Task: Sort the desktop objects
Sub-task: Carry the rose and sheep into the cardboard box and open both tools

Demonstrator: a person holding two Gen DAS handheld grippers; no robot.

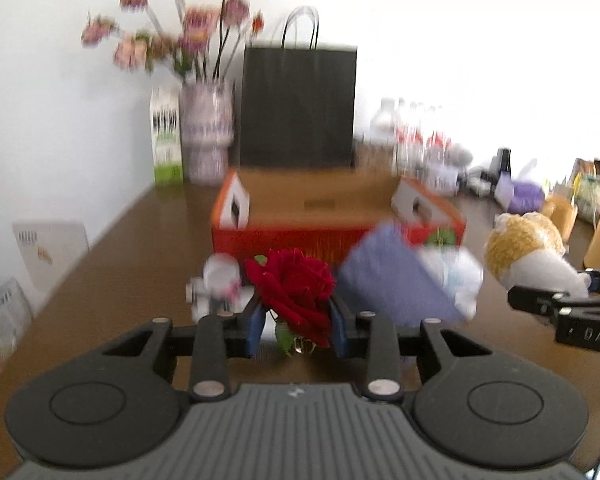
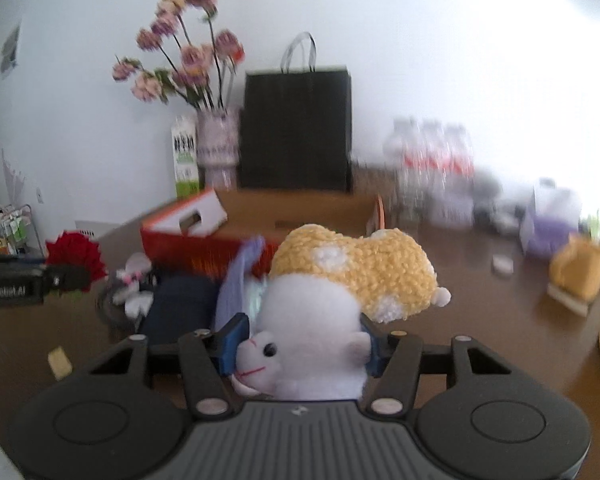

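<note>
My left gripper (image 1: 296,320) is shut on a red rose (image 1: 294,284) and holds it above the brown table. My right gripper (image 2: 300,344) is shut on a white and yellow plush toy (image 2: 340,280), lifted off the table; the toy also shows at the right of the left wrist view (image 1: 528,252). An open orange cardboard box (image 1: 332,240) stands just behind both. A purple tissue pack (image 1: 396,280) and a small white mouse toy (image 1: 216,284) lie in front of the box.
A black paper bag (image 1: 298,108), a flower vase (image 1: 206,132) and a green carton (image 1: 166,136) stand at the back wall. Water bottles (image 1: 416,136) and clutter are at back right. A dark notebook (image 2: 180,312) lies on the table.
</note>
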